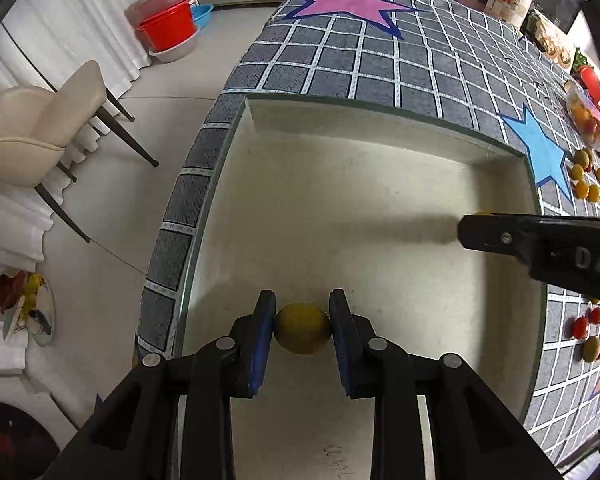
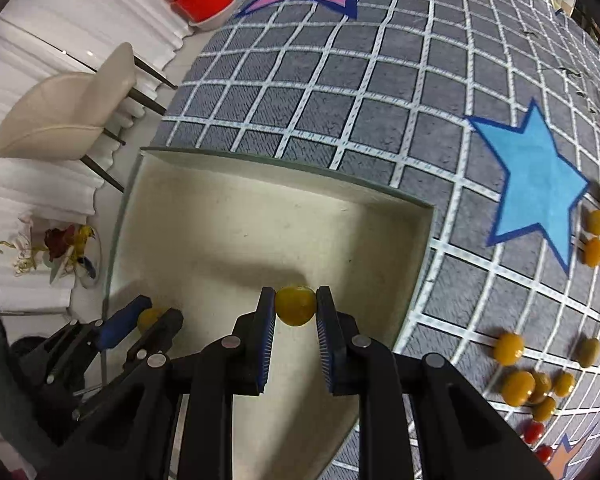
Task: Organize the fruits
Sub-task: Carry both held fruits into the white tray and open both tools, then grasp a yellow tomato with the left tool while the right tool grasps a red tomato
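Note:
My left gripper (image 1: 302,320) is shut on a yellow-green round fruit (image 1: 302,329) and holds it over the cream tray (image 1: 340,208). My right gripper (image 2: 296,306) is shut on a smaller yellow fruit (image 2: 295,305) above the same tray (image 2: 240,216). The right gripper also shows in the left wrist view (image 1: 540,244), reaching in from the right. The left gripper shows in the right wrist view (image 2: 140,324) at lower left with its fruit (image 2: 150,319). The tray floor under both looks bare.
Loose yellow, green and red fruits (image 2: 516,384) lie on the grey grid cloth (image 2: 340,100) right of the tray, more near the blue star (image 2: 540,184). A bag of fruit (image 1: 588,120) lies far right. A beige chair (image 1: 40,128) and red basins (image 1: 168,28) stand on the floor.

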